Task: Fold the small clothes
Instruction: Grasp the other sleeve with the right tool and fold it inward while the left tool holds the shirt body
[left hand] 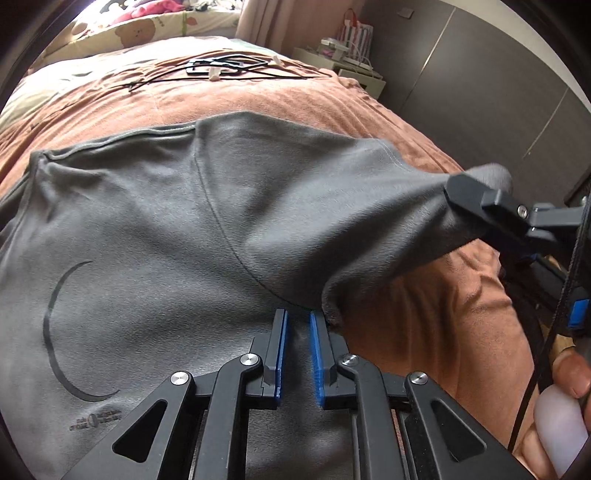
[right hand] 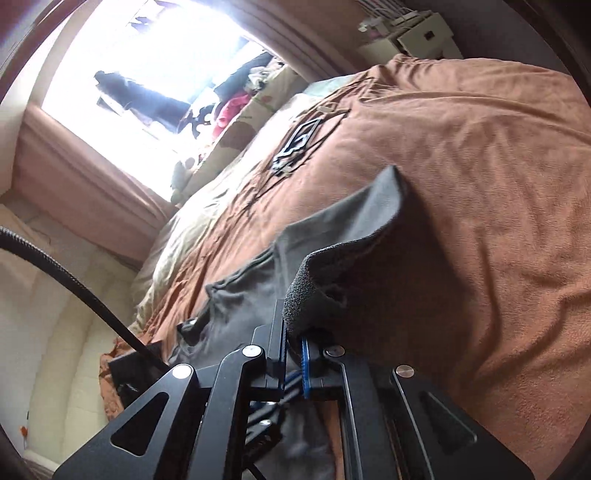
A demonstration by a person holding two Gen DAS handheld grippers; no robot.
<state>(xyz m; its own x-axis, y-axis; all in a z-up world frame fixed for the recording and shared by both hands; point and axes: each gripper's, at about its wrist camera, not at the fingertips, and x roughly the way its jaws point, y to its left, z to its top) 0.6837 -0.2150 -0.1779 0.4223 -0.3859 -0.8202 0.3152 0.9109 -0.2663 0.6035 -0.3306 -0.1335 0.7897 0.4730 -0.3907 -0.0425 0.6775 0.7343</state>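
Two grippers work one grey T-shirt (left hand: 155, 229) on the brown bedspread (left hand: 280, 99): left gripper (left hand: 297, 325) pinches fabric at the sleeve seam, right gripper (right hand: 293, 332) clamps the raised sleeve. Folding has barely begun; beyond, hangers (left hand: 221, 68) lie.

A rust-brown blanket (left hand: 258, 99) covers the bed. Far on it lie black hangers (left hand: 218, 68) with thin black straps spread beside them. At the far left a cream pillow (left hand: 147, 29) shows a bear print, pink cloth (left hand: 144, 11) behind it. A pink curtain (left hand: 266, 22) hangs beyond. Far right stands a white nightstand (left hand: 351, 70) with a striped bag (left hand: 354, 35), beside a grey wardrobe (left hand: 480, 92).
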